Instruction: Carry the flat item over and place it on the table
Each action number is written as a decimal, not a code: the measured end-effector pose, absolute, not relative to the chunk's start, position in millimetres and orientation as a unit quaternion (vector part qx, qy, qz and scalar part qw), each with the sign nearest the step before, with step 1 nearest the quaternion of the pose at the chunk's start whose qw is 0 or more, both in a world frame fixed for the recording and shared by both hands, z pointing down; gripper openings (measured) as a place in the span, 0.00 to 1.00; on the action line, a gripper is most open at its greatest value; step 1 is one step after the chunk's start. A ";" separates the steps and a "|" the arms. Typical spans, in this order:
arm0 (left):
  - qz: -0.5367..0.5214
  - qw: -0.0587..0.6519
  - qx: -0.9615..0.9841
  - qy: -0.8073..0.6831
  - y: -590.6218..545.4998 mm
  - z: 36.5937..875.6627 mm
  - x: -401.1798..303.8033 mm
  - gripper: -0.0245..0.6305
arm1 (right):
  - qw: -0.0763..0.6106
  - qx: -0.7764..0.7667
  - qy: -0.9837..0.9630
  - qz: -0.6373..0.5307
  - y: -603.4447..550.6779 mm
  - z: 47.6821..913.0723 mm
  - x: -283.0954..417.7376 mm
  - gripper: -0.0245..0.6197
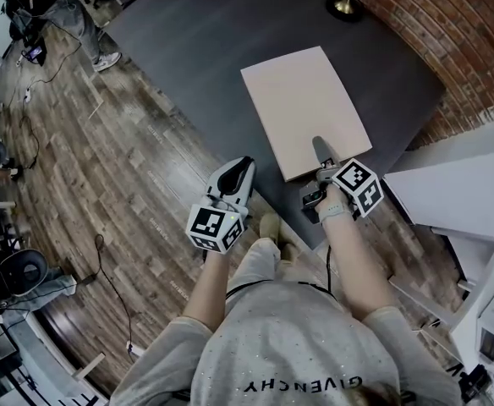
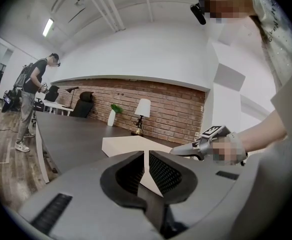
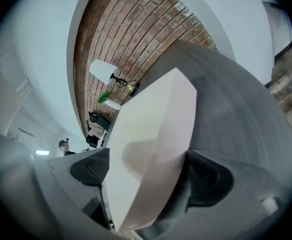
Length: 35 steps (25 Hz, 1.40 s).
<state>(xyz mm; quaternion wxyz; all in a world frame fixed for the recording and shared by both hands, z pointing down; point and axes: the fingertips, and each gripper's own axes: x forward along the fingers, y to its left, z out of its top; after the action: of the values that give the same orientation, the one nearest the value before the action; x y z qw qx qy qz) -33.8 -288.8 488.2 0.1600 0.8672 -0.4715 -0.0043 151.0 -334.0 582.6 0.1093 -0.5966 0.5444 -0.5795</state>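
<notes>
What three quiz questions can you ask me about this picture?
1. True or false: the right gripper is clamped on the flat board.
2. What stands at the far end of the dark table? A: a lamp. B: a teapot. C: a ball.
3. Fill in: the left gripper, jaws together, holds ___.

Key: 1 true; 2 A; 3 nothing.

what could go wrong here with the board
The right gripper pinches the beige board by its near edge only, so it may pivot or slip in the jaws. That edge sits near the table edge; released here, it might tip off. The left gripper gives no support.
</notes>
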 end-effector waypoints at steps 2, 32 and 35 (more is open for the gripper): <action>-0.005 0.160 0.868 -0.471 -285.8 487.9 -33.1 0.08 | 0.112 -0.596 0.547 -0.578 -329.9 581.3 152.6 0.76; -0.008 0.147 0.865 -0.480 -272.4 467.2 -14.2 0.08 | 0.051 -0.566 0.702 -0.430 -296.8 519.1 189.4 0.04; -0.011 0.143 0.865 -0.481 -274.9 462.2 -13.8 0.08 | 0.026 -0.559 0.748 -0.357 -298.6 496.4 187.0 0.04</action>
<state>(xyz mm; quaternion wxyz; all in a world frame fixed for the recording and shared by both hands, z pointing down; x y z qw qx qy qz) -13.8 -274.9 462.2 0.1428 0.8647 -0.4815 -0.0111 187.0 -298.6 496.4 0.0257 -0.5594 0.7478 -0.3567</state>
